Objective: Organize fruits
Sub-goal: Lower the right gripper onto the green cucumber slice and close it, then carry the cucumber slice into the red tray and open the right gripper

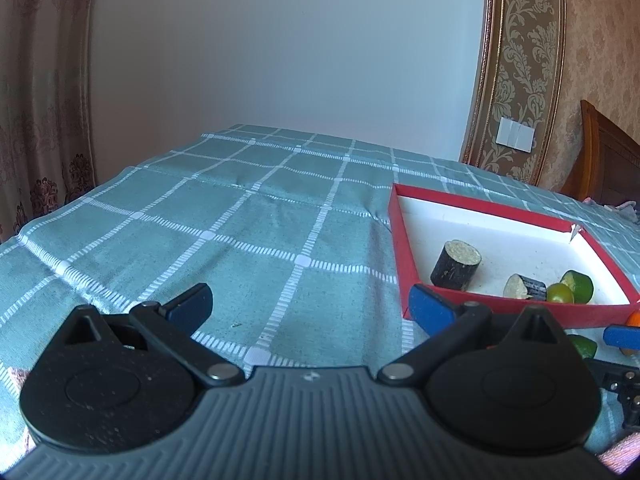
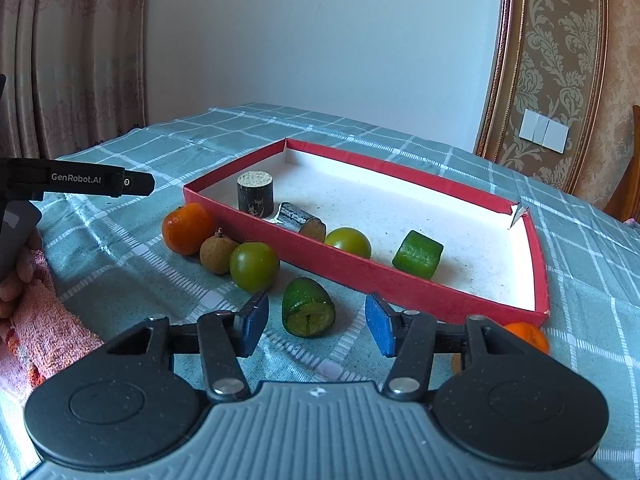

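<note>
A cut green fruit piece (image 2: 308, 314) lies on the checked cloth between the fingers of my right gripper (image 2: 316, 324), with a gap on each side, so the jaws stand open around it. Just beyond it is the red tray (image 2: 400, 288), which holds two dark cane pieces (image 2: 255, 194), a round green fruit (image 2: 348, 242) and another green piece (image 2: 418, 254). An orange (image 2: 187, 228), a brown longan (image 2: 218, 254) and a round green fruit (image 2: 254, 266) sit outside the tray's left front. My left gripper (image 1: 311, 306) hangs wide open over bare cloth, left of the tray (image 1: 404, 256).
Another orange (image 2: 528, 336) lies behind my right finger near the tray's corner. A hand (image 2: 16, 276) and a pink towel (image 2: 48, 320) are at the left edge. A wall and a curtain stand behind the table.
</note>
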Motion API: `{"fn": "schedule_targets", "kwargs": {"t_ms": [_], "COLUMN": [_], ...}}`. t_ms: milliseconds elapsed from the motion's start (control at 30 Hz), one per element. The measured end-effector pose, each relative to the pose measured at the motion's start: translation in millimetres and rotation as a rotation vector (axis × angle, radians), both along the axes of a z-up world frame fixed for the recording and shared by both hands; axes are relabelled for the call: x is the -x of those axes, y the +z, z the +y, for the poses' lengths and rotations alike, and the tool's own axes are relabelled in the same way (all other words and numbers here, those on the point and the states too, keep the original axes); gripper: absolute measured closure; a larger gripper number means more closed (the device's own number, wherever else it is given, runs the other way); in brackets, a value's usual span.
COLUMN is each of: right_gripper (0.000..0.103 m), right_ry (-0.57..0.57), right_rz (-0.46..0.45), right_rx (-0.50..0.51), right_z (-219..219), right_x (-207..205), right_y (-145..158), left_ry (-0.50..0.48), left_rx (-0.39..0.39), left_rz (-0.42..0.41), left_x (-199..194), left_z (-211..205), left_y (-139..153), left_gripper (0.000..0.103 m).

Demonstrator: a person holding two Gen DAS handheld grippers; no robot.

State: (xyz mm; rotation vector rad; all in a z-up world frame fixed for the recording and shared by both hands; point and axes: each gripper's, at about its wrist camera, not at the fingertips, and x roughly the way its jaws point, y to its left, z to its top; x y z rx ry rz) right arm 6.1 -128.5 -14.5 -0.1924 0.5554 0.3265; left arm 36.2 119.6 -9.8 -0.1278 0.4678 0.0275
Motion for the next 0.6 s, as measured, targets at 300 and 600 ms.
{"fn": "schedule_targets", "kwargs": {"t_ms": [300,600], "right_gripper": [0.071,0.072], "right_ry": [0.007,-0.069], "right_rz": [0.056,-0.032], "right_rx": [0.004,-0.049], "right_z": [6,-14], "right_x": [-12,-8], "right_y": [-8,14], "left_ry": [-0.003,-0.005], "left_rx": [0.02,0.026], "left_rz": [-0.001,0.001], "left_x": [1,1], "left_z": [3,3], "left_y": [-1,-1], "left_gripper": [0.0,0.0]}}
